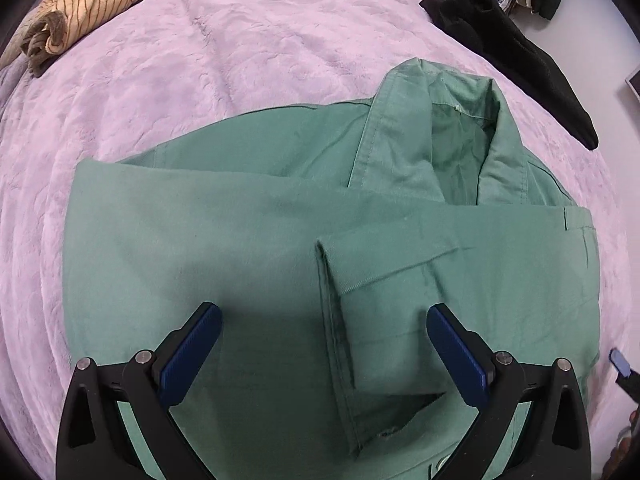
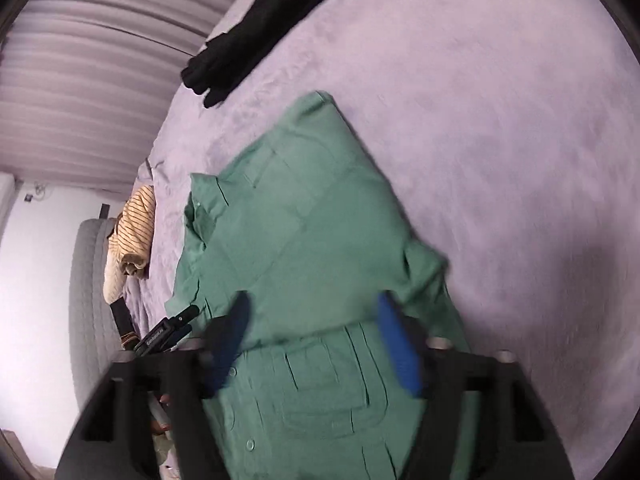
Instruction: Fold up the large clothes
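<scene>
A green shirt lies on the lilac bedspread, its sleeves folded across the body and its collar at the upper right. My left gripper hovers over the shirt's lower part, jaws wide apart, nothing between them; a sleeve cuff lies below it. In the right wrist view the shirt runs from the collar on the left to a buttoned pocket near the camera. My right gripper is open above the shirt, blurred.
A striped beige garment lies at the far left of the bed, also in the right wrist view. Black clothes lie at the far right edge. The left gripper's body shows at the shirt's left side.
</scene>
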{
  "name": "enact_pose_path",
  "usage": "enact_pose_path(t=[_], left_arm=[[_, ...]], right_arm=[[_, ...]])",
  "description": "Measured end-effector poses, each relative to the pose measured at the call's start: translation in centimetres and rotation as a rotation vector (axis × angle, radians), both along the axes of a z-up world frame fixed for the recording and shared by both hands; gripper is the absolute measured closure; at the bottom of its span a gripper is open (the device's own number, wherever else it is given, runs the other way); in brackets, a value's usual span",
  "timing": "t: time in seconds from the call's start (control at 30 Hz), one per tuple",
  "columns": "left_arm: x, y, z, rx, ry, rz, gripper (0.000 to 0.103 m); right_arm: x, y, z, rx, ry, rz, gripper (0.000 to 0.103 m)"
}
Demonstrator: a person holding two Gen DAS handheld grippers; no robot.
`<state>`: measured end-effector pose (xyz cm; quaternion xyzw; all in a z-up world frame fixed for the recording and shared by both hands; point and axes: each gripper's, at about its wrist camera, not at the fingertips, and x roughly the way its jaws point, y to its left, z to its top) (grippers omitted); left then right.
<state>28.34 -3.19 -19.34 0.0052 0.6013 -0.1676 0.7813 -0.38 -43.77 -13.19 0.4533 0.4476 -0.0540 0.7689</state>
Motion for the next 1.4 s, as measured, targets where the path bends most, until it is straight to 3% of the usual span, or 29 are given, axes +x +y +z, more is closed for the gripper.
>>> enact_pose_path(t=[0.03,0.07,0.13,0.17,0.23,0.27,0.3,0.33,0.37,0.47,0.63,0.8,1.03,1.13,1.27,1.33,1.4], left_arm=[[0.5,-0.4,-0.1,-0.006,-0.001,0.002,0.005],[0.3,-0.7,-0.1,-0.011,-0.001,0.002,0.016],[0.5,-1.3,-0.3,-0.014,0.000,-0.012,0.045],[0.7,-1.7,-0.3,-0.026,0.004,-0.029,0.073],[0.6,-2.2,-0.2,-0.016,0.004,-0.034,0.077],[0.7,-2.3,0.1,-0.012,-0.003,-0.034,0.084],[0.8,-2.3,0.5,-0.015,-0.010,-0.034,0.086],[1.0,-2.2,1.2,-0.029,-0.025,-0.033,0.087],[1.2,-2.2,1.7,-0.040,-0.038,-0.035,0.089],[2.3,-2.7,1.8,-0.019,-0.068,-0.051,0.089],[2.9,-3.8,-0.8,0.046,-0.080,-0.072,0.088],[2.6,-3.8,1.1,0.050,-0.084,-0.072,0.088],[-0.9,-1.8,4.8,0.029,-0.129,-0.099,0.088],[-2.5,-1.8,4.2,0.013,-0.106,-0.109,0.088],[-4.1,-2.4,0.0,0.084,-0.043,-0.117,0.088],[-4.7,-2.1,-0.9,0.080,-0.076,-0.116,0.088],[-4.8,-2.1,-0.8,0.088,-0.084,-0.120,0.088]], right_arm=[[1.9,-0.5,0.4,-0.045,-0.018,0.014,0.016],[3.5,-1.0,0.4,-0.069,-0.015,0.033,0.016],[7.5,-2.1,-0.5,-0.128,0.013,0.058,0.017],[9.3,-2.5,-1.1,-0.156,0.034,0.071,0.017],[11.9,-4.0,-2.7,-0.204,0.097,0.084,0.019],[12.4,-4.8,-3.6,-0.200,0.131,0.090,0.023],[13.3,-5.0,-4.6,-0.181,0.161,0.097,0.057],[13.6,-5.3,-5.2,-0.149,0.173,0.110,0.099],[13.6,-5.3,-5.0,-0.144,0.161,0.112,0.099],[13.0,-4.9,-2.5,-0.266,0.077,0.127,0.100],[13.2,-6.6,-6.0,-0.263,0.173,0.094,0.101],[11.9,-6.7,-5.2,-0.244,0.173,0.057,0.098],[6.8,-3.8,-0.3,-0.245,0.116,0.115,0.096],[5.2,-2.0,-0.3,-0.233,0.137,0.157,0.096],[3.7,-0.2,-2.3,-0.274,0.208,0.186,0.096],[2.7,-0.1,-4.3,-0.257,0.266,0.186,0.100],[1.2,-0.2,-5.1,-0.209,0.267,0.160,0.100]])
